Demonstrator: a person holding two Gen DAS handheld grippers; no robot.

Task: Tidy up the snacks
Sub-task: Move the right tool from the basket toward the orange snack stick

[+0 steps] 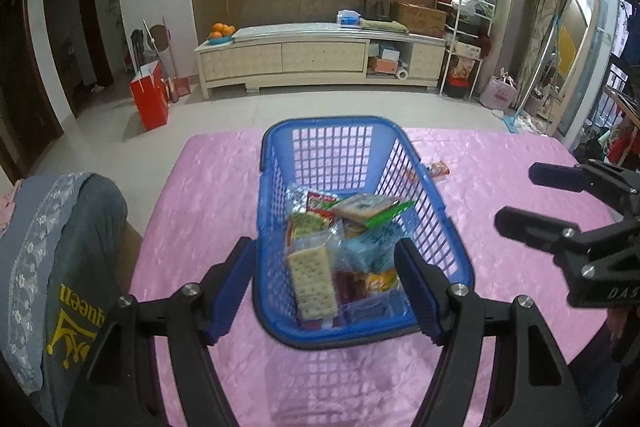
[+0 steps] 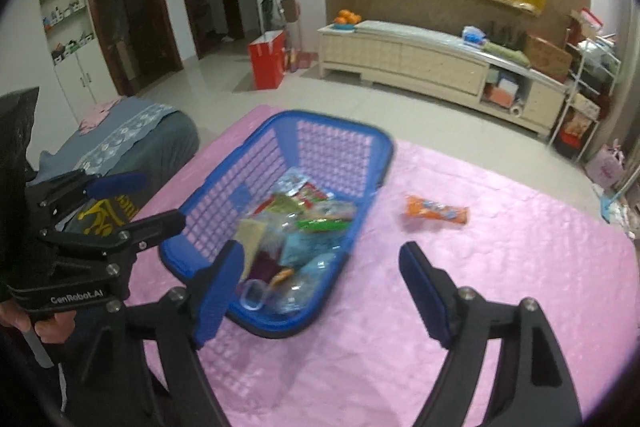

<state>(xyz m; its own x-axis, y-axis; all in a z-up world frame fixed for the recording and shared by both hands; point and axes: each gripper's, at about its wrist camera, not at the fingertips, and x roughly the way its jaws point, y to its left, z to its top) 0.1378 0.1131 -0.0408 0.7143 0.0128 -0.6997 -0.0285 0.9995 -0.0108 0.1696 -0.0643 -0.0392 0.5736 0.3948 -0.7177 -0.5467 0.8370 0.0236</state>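
Even indoor light, soft glare on the glossy pink table cloth (image 1: pixel 500 167), lattice shadow under the blue basket (image 1: pixel 360 131), strong fisheye bending and black vignette at corners, right wrist view motion-blurred

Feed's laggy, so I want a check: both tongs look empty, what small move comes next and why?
Probably send the right tongs toward the orange snack packet on the pink cloth. It lies alone outside the blue basket, which already holds the other snacks. Both the right and left tongs stand open with nothing between them, and the packet sits on the right tongs' side.
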